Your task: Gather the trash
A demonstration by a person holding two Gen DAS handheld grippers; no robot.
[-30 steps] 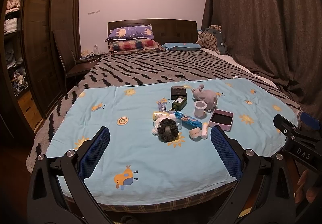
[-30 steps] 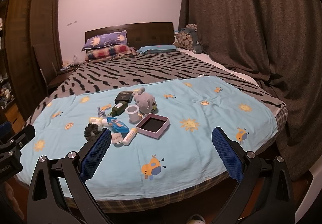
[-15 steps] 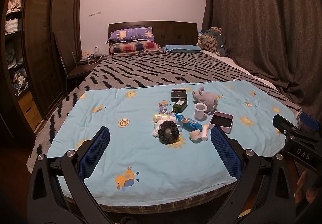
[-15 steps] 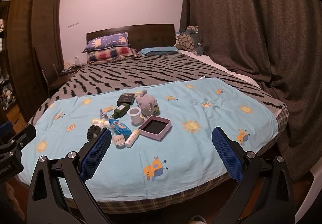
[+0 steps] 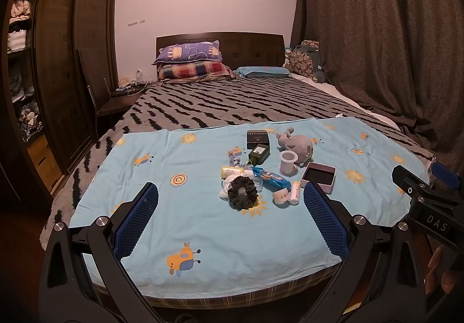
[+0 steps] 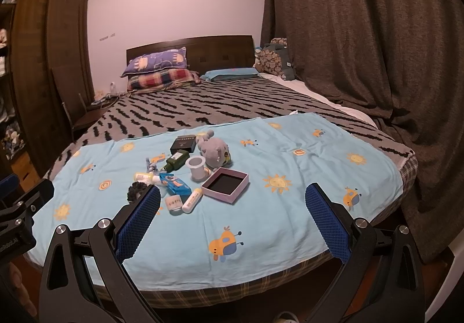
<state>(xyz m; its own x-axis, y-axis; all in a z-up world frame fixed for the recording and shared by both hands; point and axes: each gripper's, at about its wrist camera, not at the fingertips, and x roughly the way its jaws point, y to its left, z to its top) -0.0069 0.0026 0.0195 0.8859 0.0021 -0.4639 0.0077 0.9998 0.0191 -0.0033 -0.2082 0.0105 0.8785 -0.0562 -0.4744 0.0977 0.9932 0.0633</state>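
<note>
Blue sheet [image 5: 203,224] strewn with clutter [image 5: 261,175]; left gripper [image 5: 230,215], right gripper [image 6: 232,217] both spread wide, empty

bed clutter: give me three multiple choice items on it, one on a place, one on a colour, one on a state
1. Where does the grey plush toy lie?
A. on the pillows
B. beside the white cup
C. inside the pink box

2. What colour is the sheet under the clutter?
A. light blue
B. red
C. plain white

3. How is the pink box?
A. closed with a lid
B. open, showing a dark inside
C. crushed flat

Answers:
1. B, the plush sits just behind the cup.
2. A, it is light blue with suns and little birds.
3. B, no lid is on it and its dark bottom shows.
</note>
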